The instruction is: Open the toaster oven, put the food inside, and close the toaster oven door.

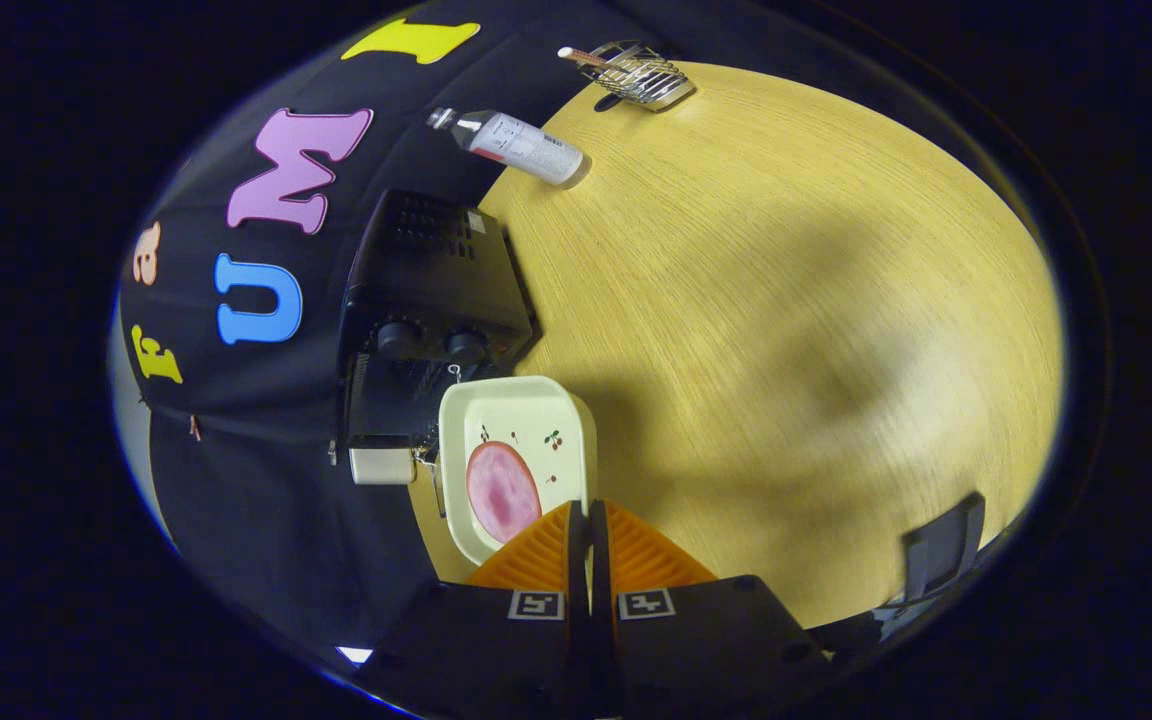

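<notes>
Claw [590,520]: bottom centre, orange fingers pressed together, clamped on the tray's near rim.
Tray [516,410]: cream, square, carrying a pink ham slice [502,492], centre-left.
Toaster oven [428,300]: black, door open, just beyond the tray.
Counter [786,330]: yellow wood; bottle [516,146] and wire rack [641,74] at the top.

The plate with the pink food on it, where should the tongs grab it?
By the plate's raised rim, at the edge nearest the tongs, coming from the side away from the toaster oven. The rim looks thin enough to pinch, and the pink slice stays untouched. The tongs already appear shut on that edge.
</notes>
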{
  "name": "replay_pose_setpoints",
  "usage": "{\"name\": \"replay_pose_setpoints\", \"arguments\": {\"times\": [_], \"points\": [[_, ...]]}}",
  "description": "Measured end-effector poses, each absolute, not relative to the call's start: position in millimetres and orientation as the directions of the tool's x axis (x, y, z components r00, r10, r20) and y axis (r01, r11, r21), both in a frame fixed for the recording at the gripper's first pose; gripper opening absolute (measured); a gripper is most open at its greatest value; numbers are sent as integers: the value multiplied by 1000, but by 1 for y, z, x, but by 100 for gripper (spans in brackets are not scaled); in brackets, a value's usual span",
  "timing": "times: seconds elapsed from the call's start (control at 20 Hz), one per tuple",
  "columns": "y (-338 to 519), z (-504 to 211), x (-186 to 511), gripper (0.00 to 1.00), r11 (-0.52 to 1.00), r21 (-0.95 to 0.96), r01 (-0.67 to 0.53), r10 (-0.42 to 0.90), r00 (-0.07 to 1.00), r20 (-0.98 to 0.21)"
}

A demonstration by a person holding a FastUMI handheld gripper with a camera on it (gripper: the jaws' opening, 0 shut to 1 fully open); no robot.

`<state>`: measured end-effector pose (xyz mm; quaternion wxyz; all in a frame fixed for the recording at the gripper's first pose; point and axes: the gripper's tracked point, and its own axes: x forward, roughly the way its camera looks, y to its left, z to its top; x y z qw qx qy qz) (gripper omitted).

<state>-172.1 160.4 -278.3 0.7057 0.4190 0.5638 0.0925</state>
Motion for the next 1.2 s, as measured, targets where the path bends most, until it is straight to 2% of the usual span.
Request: {"name": "replay_pose_setpoints", "arguments": {"times": [0.2, 0.45, 1.2], "points": [[209, -266, -179, 5, 565, 705, 429, 587, 391, -709], [279, -257, -180, 5, 528, 712, 462, 570, 429, -701], [387, -257, -103, 5, 280, 645, 711, 351, 549, -758]]}}
